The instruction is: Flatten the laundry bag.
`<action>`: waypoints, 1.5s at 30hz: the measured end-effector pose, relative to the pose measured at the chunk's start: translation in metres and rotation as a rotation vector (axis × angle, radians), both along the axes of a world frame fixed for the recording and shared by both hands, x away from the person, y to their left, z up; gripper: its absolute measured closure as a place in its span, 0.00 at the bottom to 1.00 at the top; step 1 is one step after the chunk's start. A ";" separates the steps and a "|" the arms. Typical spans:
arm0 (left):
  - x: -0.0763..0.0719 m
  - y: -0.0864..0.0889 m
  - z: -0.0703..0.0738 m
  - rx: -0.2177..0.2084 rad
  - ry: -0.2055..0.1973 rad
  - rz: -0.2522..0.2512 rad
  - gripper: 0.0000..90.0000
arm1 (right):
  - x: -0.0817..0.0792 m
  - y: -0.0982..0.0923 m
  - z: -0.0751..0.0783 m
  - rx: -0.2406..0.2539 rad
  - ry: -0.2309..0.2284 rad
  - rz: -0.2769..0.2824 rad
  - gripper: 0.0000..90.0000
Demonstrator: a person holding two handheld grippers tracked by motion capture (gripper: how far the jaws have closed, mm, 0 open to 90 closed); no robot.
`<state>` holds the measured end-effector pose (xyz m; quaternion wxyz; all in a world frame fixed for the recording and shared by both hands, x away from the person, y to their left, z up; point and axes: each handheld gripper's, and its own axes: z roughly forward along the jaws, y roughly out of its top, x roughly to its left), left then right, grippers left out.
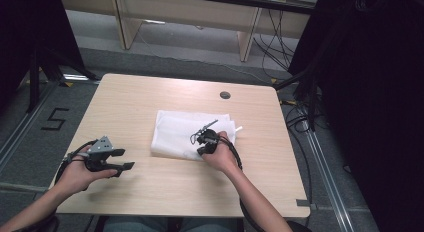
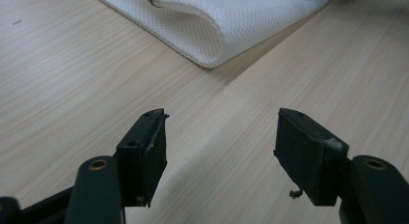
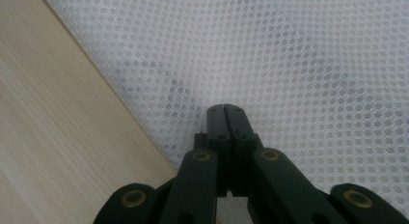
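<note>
Jaws first: your right gripper [image 3: 225, 108] has its jaws pressed fully together, tips down on the white mesh cloth [image 3: 299, 64]; whether any mesh is pinched between them you can't tell from the right gripper view, the tips just meet flat against the fabric. Your left gripper [image 2: 219, 137] has its jaws spread wide with nothing between them, hovering over bare tabletop [image 2: 58, 89]. The cloth lies folded mid-tabletop [image 1: 180, 132], its rounded folded edge [image 2: 212, 45] ahead of the left jaws and well apart from them. In the high view the right gripper [image 1: 206, 140] sits on the cloth's near right part, close to its near edge, and the left gripper [image 1: 112, 159] rests off to the left. Step in hand looks like a pinch on the top layer to fold or unfold it. Next move: lift slightly to check the layer comes up; if it slips, reopen and bite deeper. Bring the left in toward the folded edge to hold it down.
</note>
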<state>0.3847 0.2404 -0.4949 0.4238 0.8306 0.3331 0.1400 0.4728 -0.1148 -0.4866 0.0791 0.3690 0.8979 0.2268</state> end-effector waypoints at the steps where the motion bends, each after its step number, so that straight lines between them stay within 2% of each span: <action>1: 0.000 0.000 0.000 0.005 0.007 -0.003 0.39 | 0.000 0.001 0.000 0.000 0.004 -0.001 0.99; 2: 0.000 0.000 0.000 0.005 0.007 -0.003 0.39 | 0.000 0.001 0.000 0.000 0.004 -0.001 0.99; 3: -0.001 -0.001 -0.001 -0.017 0.001 0.011 0.39 | 0.000 0.002 0.001 -0.001 0.009 -0.006 0.95; 4: -0.001 -0.001 0.000 -0.015 0.002 0.013 0.39 | 0.002 0.002 0.002 0.002 0.018 -0.008 0.90; 5: -0.001 -0.001 0.000 -0.017 0.004 0.017 0.39 | 0.005 0.002 0.007 0.019 0.018 -0.027 0.79; 6: -0.001 -0.001 0.000 -0.017 0.004 0.017 0.39 | 0.005 0.002 0.007 0.019 0.018 -0.027 0.79; 10: 0.000 -0.001 -0.001 -0.016 0.013 0.008 0.39 | 0.017 0.000 0.023 0.101 -0.045 -0.134 0.64; 11: -0.001 -0.002 -0.001 -0.023 0.026 0.014 0.39 | 0.028 -0.004 0.029 0.130 -0.060 -0.178 0.60; 12: -0.001 -0.002 -0.001 -0.023 0.026 0.014 0.39 | 0.028 -0.004 0.029 0.130 -0.060 -0.178 0.60; 13: -0.001 -0.001 0.000 -0.005 0.025 0.002 0.39 | 0.034 -0.006 0.031 0.132 -0.073 -0.190 0.59; 14: 0.000 0.000 0.000 0.001 0.011 -0.007 0.39 | 0.044 -0.008 0.034 0.110 -0.080 -0.210 0.58; 15: 0.000 0.000 0.000 -0.003 0.017 -0.003 0.39 | 0.044 -0.008 0.034 0.110 -0.080 -0.210 0.58; 16: -0.001 -0.001 -0.001 -0.020 0.017 0.010 0.39 | 0.054 -0.010 0.034 0.089 -0.103 -0.211 0.58; 17: -0.001 -0.001 -0.001 -0.020 0.017 0.010 0.39 | 0.059 -0.011 0.032 0.081 -0.114 -0.208 0.58; 19: 0.000 -0.001 -0.001 -0.015 0.014 0.005 0.39 | 0.062 -0.010 0.031 0.086 -0.099 -0.228 0.58; 22: -0.001 -0.002 -0.001 -0.025 0.026 0.011 0.39 | 0.073 -0.011 0.024 0.054 -0.108 -0.229 0.55; 27: -0.001 -0.002 -0.002 -0.028 0.022 0.016 0.39 | 0.079 -0.009 0.018 0.037 -0.106 -0.239 0.53; 28: 0.000 -0.001 -0.001 -0.002 0.013 -0.003 0.39 | 0.081 -0.009 0.015 0.034 -0.109 -0.241 0.52; 29: -0.001 -0.001 -0.001 -0.001 0.012 -0.006 0.39 | 0.082 -0.009 0.014 0.033 -0.101 -0.251 0.52; 30: -0.001 -0.002 -0.001 -0.019 0.013 0.003 0.39 | 0.083 -0.009 0.012 0.033 -0.100 -0.255 0.51; 32: -0.001 -0.001 -0.001 -0.004 0.013 -0.006 0.39 | 0.086 -0.010 0.007 0.030 -0.091 -0.266 0.51; 33: -0.001 -0.002 -0.002 -0.017 0.016 0.005 0.39 | 0.085 -0.010 0.005 0.018 -0.084 -0.278 0.51; 37: -0.001 -0.003 -0.002 -0.019 0.015 0.002 0.39 | 0.087 -0.013 -0.002 0.023 -0.077 -0.285 0.51; 42: 0.000 -0.002 -0.002 -0.010 0.021 -0.007 0.39 | 0.091 -0.016 0.001 0.028 -0.093 -0.304 0.49; 45: -0.001 -0.003 -0.002 -0.010 0.012 -0.001 0.39 | 0.095 -0.019 -0.002 0.011 -0.071 -0.320 0.47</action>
